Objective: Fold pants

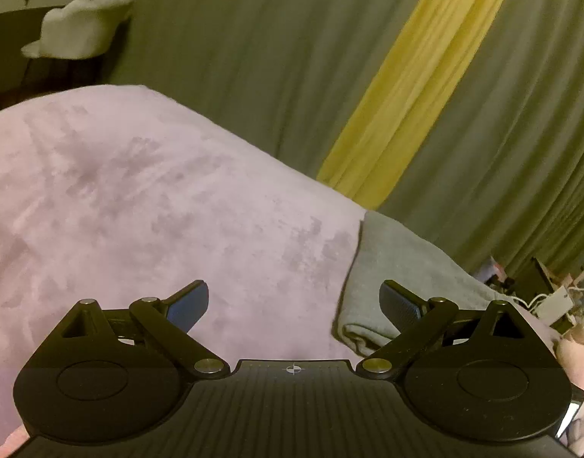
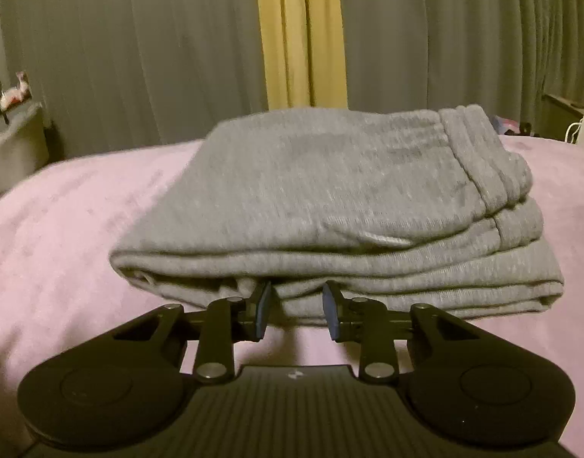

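Observation:
Grey pants (image 2: pixel 330 198) lie folded in a thick stack on a pink blanket (image 2: pixel 63 221), waistband at the right. My right gripper (image 2: pixel 296 305) is open, its fingertips at the stack's near edge, with no cloth pinched between them. In the left wrist view the pants (image 1: pixel 387 263) show as a folded bundle at the right. My left gripper (image 1: pixel 293 301) is wide open and empty over the pink blanket (image 1: pixel 139 210), left of the bundle; its right finger (image 1: pixel 400 305) overlaps the bundle's edge in view.
Grey curtains (image 2: pixel 139 57) with a yellow strip (image 2: pixel 299 38) hang behind the bed. A white chair (image 1: pixel 82 26) stands at the far left. Cables and small items (image 1: pixel 559 297) clutter the right side beyond the bed.

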{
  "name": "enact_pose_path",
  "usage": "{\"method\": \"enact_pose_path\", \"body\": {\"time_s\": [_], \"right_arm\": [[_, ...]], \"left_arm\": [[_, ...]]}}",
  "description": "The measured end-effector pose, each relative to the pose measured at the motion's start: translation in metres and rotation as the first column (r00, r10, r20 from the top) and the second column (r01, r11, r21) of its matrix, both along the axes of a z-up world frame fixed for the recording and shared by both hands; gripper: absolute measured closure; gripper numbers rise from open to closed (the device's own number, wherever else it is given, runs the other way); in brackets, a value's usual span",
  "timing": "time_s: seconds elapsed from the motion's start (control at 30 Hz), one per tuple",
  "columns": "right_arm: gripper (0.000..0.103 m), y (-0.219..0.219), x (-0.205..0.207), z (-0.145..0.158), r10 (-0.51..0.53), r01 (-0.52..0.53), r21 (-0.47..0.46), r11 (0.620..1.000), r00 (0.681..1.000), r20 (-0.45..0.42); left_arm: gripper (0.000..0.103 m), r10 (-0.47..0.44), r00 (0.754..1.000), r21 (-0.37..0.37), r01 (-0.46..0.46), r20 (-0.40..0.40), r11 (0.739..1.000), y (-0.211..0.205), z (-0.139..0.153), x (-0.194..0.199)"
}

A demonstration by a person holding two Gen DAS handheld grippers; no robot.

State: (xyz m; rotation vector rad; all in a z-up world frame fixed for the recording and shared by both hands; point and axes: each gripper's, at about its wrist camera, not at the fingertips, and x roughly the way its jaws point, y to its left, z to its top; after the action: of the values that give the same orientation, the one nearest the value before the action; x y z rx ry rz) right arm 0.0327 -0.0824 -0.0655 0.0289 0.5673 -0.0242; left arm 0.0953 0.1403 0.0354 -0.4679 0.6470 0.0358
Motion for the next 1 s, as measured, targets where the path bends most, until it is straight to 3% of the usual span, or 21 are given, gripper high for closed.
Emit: {"method": "enact_pose_path", "body": {"time_s": [0.13,0.23,0.4,0.87,1.0], "right_arm": [[0.076,0.002,0.001,0.003,-0.010,0.010,0.027,1.000,1.000,-0.027],[0.077,0.009,-0.006,0.010,0.044,-0.044,0.015,0.999,0.999,0.008],[0.093,0.004,0.002,-0.001,0.030,-0.030,0.003,1.000,0.999,-0.031],[0.093,-0.006,0.020,-0.002,0.018,-0.018,-0.005,1.000,1.000,0.012],[0.093,-0.008,0.031,-0.008,-0.014,0.014,0.053,0.998,1.000,-0.003]], "left_arm": [[0.004,-0.003,1.000,-0.020,0.002,-0.016,1.000,0.002,-0.001,0.000],[0.004,0.001,1.000,-0.030,-0.001,-0.019,1.000,0.002,-0.002,0.000],[0.004,-0.005,1.000,-0.037,0.003,-0.031,0.999,0.001,-0.004,0.001],[0.004,0.005,0.998,-0.026,-0.006,-0.058,1.000,-0.001,-0.010,0.005],[0.004,0.010,0.998,-0.035,-0.012,-0.061,0.999,0.002,-0.011,0.006]]}}
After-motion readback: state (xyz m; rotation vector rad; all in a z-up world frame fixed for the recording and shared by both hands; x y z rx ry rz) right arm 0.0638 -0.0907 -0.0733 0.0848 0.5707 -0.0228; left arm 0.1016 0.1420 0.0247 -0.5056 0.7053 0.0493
